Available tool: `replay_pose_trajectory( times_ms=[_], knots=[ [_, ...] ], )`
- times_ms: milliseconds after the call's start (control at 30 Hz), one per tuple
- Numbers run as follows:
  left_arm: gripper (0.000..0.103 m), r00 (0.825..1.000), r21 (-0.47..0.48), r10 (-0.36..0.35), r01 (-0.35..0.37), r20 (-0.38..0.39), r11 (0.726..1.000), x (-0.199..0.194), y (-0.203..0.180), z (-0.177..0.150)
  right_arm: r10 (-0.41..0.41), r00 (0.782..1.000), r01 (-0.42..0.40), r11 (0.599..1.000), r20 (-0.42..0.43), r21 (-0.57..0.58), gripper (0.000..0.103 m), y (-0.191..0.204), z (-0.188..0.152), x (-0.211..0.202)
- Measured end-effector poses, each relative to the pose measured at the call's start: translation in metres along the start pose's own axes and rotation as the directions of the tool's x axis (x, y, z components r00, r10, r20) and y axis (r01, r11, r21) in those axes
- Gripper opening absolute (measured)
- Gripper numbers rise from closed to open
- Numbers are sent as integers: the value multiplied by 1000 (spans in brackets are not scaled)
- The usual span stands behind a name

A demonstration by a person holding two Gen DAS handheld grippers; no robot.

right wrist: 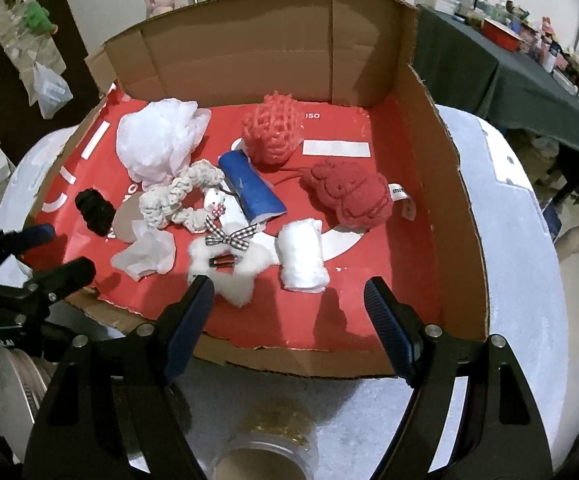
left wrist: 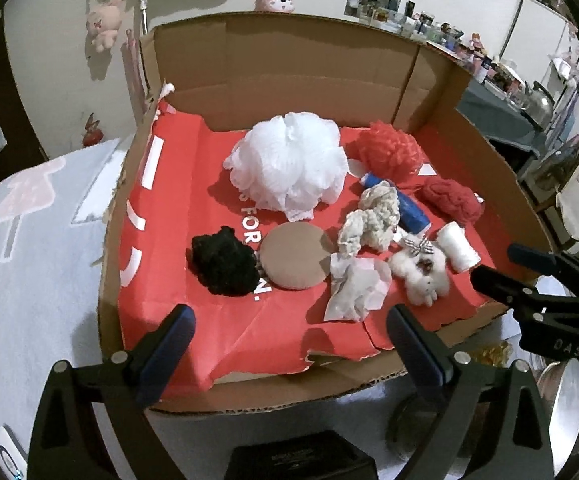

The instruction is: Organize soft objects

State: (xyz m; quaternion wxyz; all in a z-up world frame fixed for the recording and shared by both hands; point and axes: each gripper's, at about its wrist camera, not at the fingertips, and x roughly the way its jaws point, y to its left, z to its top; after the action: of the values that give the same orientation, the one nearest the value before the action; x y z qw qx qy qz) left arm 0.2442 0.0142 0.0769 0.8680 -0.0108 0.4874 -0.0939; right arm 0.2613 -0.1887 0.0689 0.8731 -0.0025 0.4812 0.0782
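**Around the box**

A pink plush toy [left wrist: 103, 24] hangs on the pale wall, another pink plush head [left wrist: 275, 1] peeks above the cardboard. A cluttered table with dark green cloth [right wrist: 489, 68] stands right. A plastic bag [right wrist: 49, 90] hangs left.

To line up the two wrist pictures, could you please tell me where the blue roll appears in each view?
Left wrist: the blue roll lies right of centre, behind the cream knitted scrunchie.
Right wrist: the blue roll lies just left of centre, right of the scrunchie.
Shared landmark: the white mesh pouf.
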Motion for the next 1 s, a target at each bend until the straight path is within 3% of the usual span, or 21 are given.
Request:
replay_pose_trajectory(
  times_ms=[300,633,867,933,1000],
  knots=[
    [98,999,6,42,-42,-23,999,8,-2,-1,19,1000,-19,1000,-8,20,77,0,-2,6],
    [98,998,-14,48,-49,-37,999,10,3,0,38,998,-39,999,52,17,77,4,10,-13],
    [98,997,-15,67,-68,-31,998,10,2,0,20,999,-20,1000,-28,1,77,6,6,10],
    [98,997,-16,70,-71,-34,997,11,2,0,41,999,-40,999,-24,17,77,4,5,8],
    [98,996,-24,75,-76,-40,997,12,3,1,9,1000,-9,1000,-14,4,77,4,4,7]
  ],
)
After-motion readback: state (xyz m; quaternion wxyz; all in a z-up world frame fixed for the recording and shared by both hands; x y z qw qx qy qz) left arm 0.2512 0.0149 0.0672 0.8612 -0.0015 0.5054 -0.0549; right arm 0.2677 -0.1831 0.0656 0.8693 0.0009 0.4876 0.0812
